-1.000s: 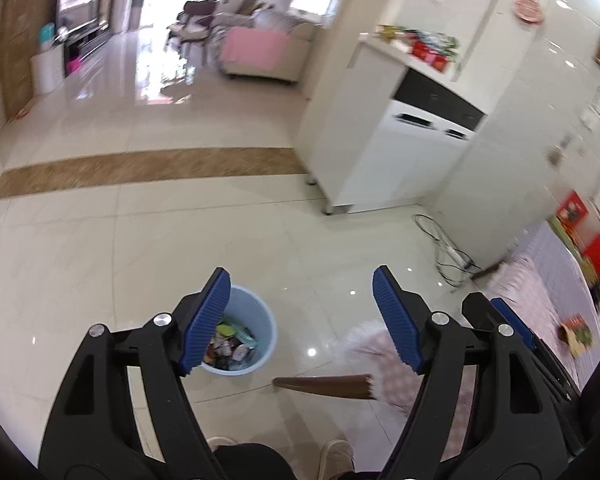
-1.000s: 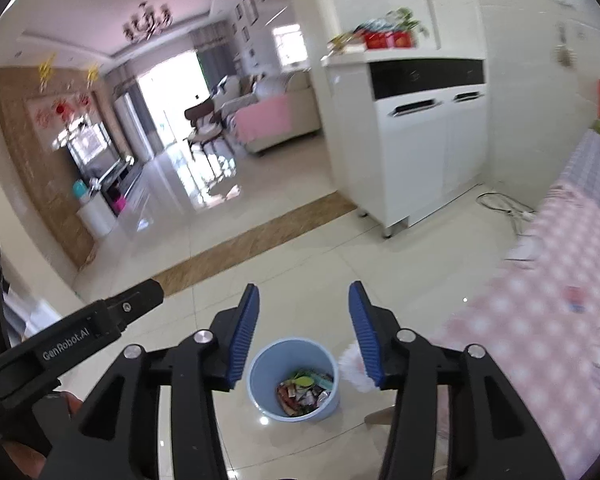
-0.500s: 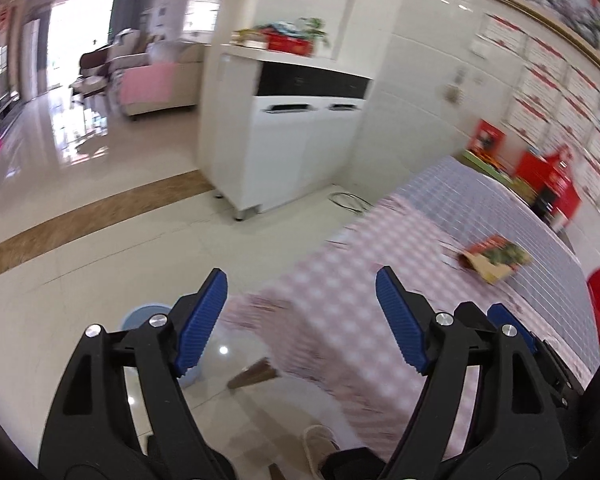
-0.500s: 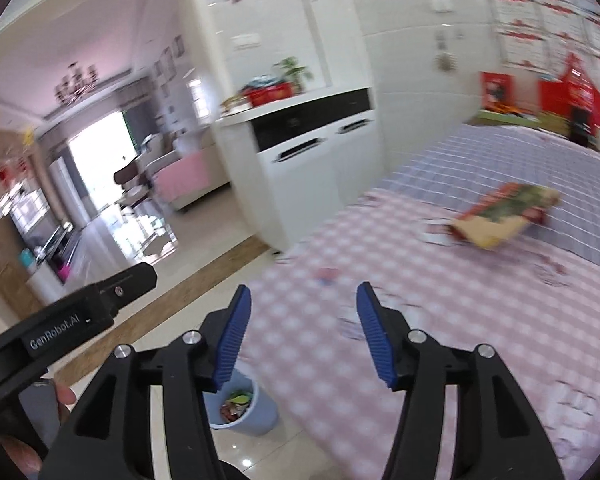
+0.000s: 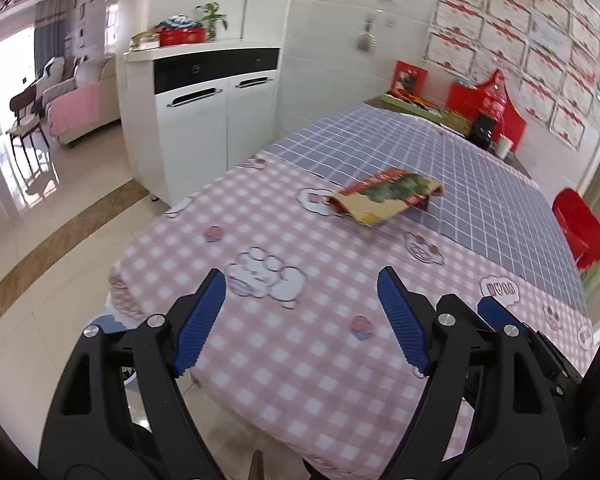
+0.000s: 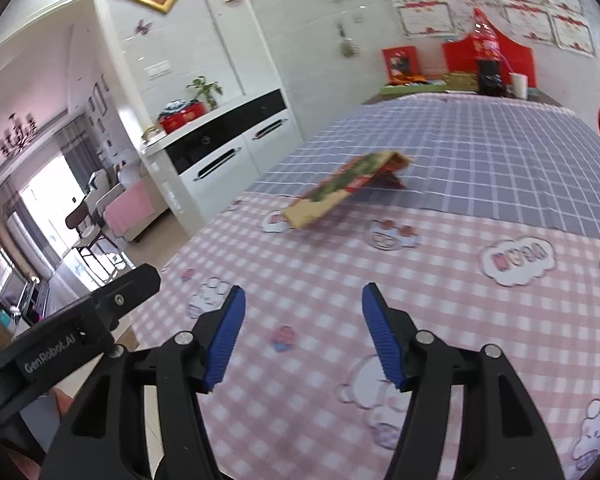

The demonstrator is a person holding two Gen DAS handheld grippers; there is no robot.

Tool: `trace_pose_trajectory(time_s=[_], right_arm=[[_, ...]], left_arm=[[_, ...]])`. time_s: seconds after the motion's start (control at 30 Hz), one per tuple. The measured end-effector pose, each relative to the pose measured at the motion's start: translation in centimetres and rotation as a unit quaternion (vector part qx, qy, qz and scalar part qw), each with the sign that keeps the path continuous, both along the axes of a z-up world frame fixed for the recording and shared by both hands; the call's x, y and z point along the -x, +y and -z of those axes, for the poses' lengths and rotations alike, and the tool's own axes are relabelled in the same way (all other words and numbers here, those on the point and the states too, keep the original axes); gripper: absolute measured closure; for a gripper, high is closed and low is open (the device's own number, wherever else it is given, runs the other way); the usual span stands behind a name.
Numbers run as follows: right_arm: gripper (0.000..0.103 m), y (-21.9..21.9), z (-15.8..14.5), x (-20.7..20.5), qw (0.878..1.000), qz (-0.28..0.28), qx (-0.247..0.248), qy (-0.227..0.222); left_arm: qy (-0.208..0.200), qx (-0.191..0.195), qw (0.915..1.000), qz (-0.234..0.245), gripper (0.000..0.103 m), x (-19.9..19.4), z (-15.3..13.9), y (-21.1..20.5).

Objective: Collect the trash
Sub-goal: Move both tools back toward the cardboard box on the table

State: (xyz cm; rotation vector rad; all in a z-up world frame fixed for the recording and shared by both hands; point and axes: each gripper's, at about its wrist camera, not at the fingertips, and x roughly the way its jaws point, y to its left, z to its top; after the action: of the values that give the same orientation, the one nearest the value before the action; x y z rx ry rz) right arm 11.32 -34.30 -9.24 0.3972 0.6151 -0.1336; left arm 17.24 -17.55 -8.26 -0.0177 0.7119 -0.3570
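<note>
We hold both tools over the near end of the table, which is covered in a pink and purple checked cloth. Our left gripper is spread wide with nothing between its blue pads. Our right gripper has just been opening and is also empty. The trash, a crumpled red and green wrapper, lies farther out near the cloth's colour seam, well apart from both

From the left wrist we looked down over the table edge, fairly near. Our right wrist view faced likewise; both shared the flattened carton beyond it.
</note>
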Motion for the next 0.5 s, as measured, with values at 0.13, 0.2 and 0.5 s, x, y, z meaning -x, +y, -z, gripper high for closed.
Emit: trace_pose_trajectory(time_s=[0.13,0.2,0.5], right_arm=[[0.042,-1.9,0.2,1.5,1.0,0.011,-0.005,0.001],[0.042,-2.9,0.3,1.9,1.0,0.02,-0.003,0.001],[0.041,-6.5,0.7,3.0,0.999,0.042,-0.009,0.004]], left_arm=[[0.003,-0.008,0.9999,0.012,0.025,0.3,0.1,-2.4],[0.003,-0.011,0.9998,0.015,0.025,0.4,0.1,-3.3],[0.011,-0.023,0.9994,0.025,0.025,0.3,0.7,-6.5]])
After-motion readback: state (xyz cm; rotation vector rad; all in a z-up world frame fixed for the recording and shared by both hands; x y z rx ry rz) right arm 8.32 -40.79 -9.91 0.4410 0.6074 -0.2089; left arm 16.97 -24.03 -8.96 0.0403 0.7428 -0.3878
